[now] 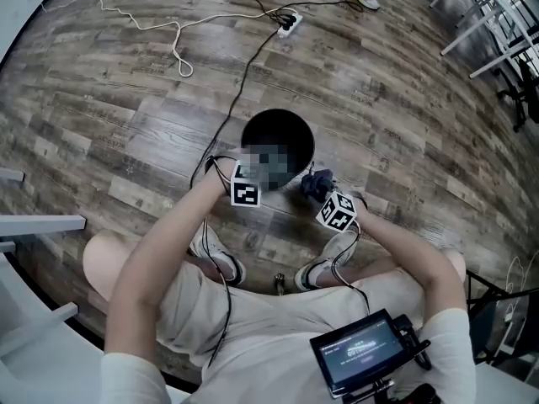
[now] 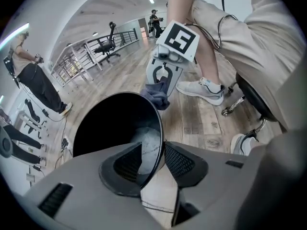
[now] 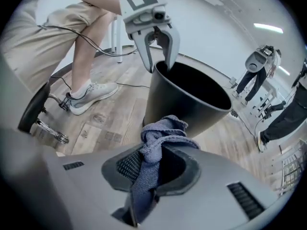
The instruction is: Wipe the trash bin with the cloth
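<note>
Left gripper (image 2: 152, 150) stands with its jaws apart astride the near rim of the black bin (image 2: 110, 123), one jaw inside and one outside, with the pads not pressed on it. Right gripper (image 3: 158, 159) is clamped on a bunched blue-grey cloth (image 3: 160, 138), whose folds spill out over the jaw tips. It holds the cloth just beside the bin's outer wall, below the rim; I cannot tell whether they touch. The bin sits on the wood floor (image 1: 126, 99) in front of the seated person's shoes (image 1: 221, 255), its mouth open and dark inside.
</note>
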The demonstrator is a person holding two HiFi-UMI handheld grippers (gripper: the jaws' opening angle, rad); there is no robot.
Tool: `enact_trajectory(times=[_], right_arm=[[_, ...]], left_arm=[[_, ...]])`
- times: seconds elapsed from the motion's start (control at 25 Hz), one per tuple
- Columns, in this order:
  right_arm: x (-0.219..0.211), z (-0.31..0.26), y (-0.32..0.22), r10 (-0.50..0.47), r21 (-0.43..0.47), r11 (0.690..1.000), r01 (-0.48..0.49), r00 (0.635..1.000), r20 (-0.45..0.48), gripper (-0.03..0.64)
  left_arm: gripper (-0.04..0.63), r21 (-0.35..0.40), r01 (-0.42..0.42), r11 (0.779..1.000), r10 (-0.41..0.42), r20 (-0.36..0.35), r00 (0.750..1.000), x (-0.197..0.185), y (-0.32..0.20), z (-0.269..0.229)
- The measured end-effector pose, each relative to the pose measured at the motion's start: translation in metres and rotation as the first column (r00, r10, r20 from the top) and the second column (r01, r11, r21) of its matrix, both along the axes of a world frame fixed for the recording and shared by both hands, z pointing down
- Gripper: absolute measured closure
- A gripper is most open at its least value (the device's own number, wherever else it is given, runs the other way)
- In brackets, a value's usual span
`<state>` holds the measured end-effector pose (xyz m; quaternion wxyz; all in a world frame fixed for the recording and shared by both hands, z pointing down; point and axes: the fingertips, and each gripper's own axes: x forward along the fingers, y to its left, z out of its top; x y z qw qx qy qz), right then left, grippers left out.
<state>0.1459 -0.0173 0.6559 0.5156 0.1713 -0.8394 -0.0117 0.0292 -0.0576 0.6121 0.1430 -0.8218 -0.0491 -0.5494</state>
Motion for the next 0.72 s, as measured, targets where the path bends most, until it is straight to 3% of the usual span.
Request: enact_trajectory(times=[0.16,0.24,0.44,0.72], right_arm=[[-0.01,-0.029,0.012,-0.023,0.016,1.0,0.023,0.999,0.024,0.54],[-0.015,-0.04,0.015,-0.023,0.02,1.0,0.022,0.999,0.04,0.54],[-0.029,-0.057,0.018,-0.088,0.059,0.995,0.085,0.995,0.038,0.54],[-0.036,-0.056,0.006,-0.168,0.096,0.981,0.169,0.986,-0.019,0.54]], left_arm=[[0.457,0.025,-0.034,0.999,0.033,0.031,0.999,-0.002,0.003,0.007],[0.5,0.028,-0.051,0.998,0.049,0.041,0.998,-0.004,0.005,0.013],[0.518,-0.01,-0.026,1.0,0.026,0.042,0.999,0.001,0.01,0.012],[0.543,-0.029,-0.028,0.999,0.028,-0.004,1.0,0.021,0.023,0.009]])
